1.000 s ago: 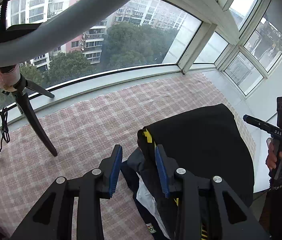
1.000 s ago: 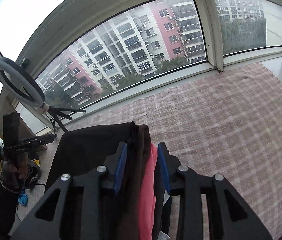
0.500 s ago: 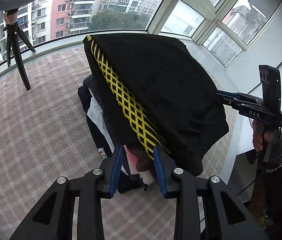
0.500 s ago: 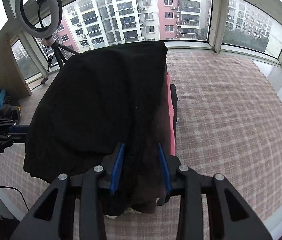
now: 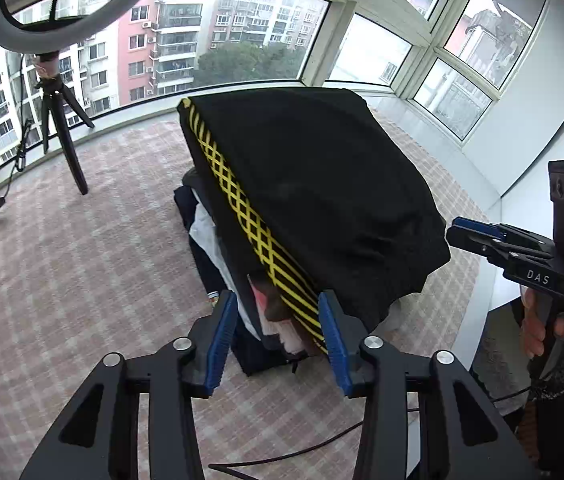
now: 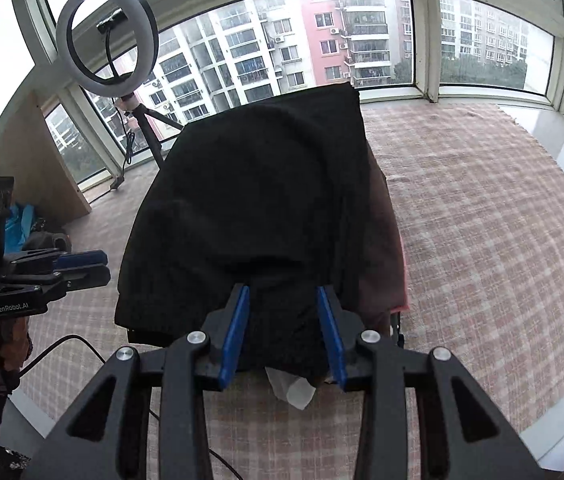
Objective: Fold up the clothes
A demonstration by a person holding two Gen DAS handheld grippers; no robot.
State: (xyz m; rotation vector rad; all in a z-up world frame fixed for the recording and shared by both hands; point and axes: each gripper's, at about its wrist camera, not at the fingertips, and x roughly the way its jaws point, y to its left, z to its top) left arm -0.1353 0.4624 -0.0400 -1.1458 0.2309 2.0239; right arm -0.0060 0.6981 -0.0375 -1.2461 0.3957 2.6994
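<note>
Room: curved bay of windows (image 6: pixel 382 36) w/ apartment blocks outside, pink & white. Surface is a wide ledge covered by a pink-checked cloth (image 5: pixel 82 264); white sill strip shows at far right in right wrist view.

Folded black garment (image 5: pixel 322 200) lies on top of a pile of clothes (image 5: pixel 218 248), mid-cloth, near the front edge. Left wrist view shows its yellow lattice trim (image 5: pixel 250 220) along one side, plus white, navy & pink layers under it. Right wrist view shows none of the trim, only the plain black top (image 6: pixel 258 208), a brown/pink edge at its right & a white scrap poking out at the front.

Ring light (image 6: pixel 108 36) on a black tripod stands at the window, cable trailing. A wood panel (image 6: pixel 38 156) w/ blue and dark items beside it shows in right view only.

Left gripper (image 5: pixel 278 336): jaws opening, pile's corner between the blue pads, pads not pressing. Right gripper (image 6: pixel 282 332): jaws opening, black hem between them, not clamped.

Writing: "DAS" on the right gripper's body, seen from left view; "GenRobot.AI" on the left gripper's body, seen from right view.
</note>
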